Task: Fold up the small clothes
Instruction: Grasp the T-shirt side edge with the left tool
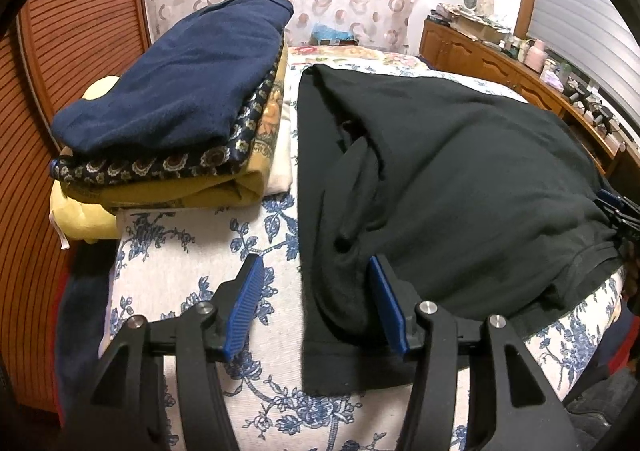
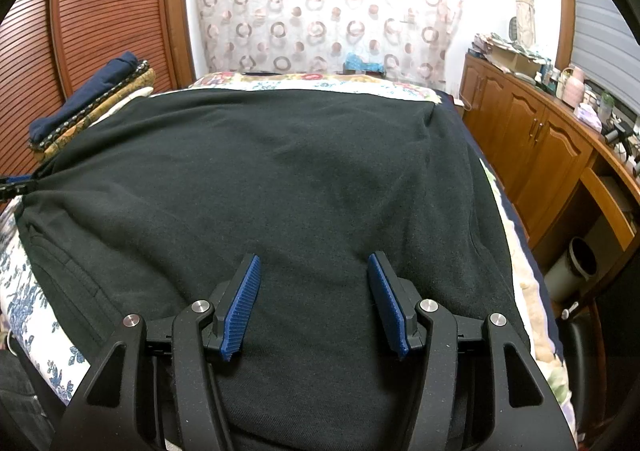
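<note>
Both tongs are standing spread, pinching nothing: the left tongs are straddling the near-left edge of the black garment, the right tongs are hovering over its middle. It is lying on the bed, partly folded; the next move probably calls for pinching an edge to fold.

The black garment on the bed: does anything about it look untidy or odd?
Yes. The black garment is bunched into thick folds along its left edge, near the stack of folded clothes, so it does not lie flat there.
</note>
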`<state>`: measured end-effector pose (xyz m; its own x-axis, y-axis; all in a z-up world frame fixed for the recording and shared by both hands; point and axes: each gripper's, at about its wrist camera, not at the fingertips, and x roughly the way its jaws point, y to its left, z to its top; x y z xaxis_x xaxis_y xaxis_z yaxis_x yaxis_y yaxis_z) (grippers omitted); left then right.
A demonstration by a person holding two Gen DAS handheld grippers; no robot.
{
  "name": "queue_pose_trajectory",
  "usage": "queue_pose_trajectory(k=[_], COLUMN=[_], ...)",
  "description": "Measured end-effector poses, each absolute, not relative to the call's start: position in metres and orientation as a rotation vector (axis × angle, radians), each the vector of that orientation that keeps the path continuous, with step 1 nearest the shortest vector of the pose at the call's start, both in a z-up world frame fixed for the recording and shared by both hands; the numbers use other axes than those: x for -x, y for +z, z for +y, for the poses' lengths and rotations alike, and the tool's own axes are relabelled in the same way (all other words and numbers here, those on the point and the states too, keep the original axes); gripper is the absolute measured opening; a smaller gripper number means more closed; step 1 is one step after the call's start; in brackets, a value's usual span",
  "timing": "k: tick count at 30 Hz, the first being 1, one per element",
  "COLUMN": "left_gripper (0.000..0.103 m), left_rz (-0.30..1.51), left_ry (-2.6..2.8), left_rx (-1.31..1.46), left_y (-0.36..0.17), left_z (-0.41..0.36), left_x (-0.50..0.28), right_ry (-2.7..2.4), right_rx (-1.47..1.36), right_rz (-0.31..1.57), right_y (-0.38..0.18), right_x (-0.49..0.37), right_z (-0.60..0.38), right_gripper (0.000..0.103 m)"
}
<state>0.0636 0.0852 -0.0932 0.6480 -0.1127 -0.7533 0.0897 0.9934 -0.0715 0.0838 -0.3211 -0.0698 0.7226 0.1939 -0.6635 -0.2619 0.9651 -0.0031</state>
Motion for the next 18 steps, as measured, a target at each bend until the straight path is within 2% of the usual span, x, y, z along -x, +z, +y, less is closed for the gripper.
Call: queue_pose_trajectory(k=[18], left_gripper=[0.053], left_rz=[0.858], left_ry=[-0.17], left_rx=[0.059], left_y=[-0.0975], left_z=[0.0844], left_x=[-0.0628], right_ry=[0.254], right_rx=[0.099], right_rz=[0.72], right_y=[-0.0697], right_x=[-0.0837], right_z=[-0.3215], right_gripper=[0.06])
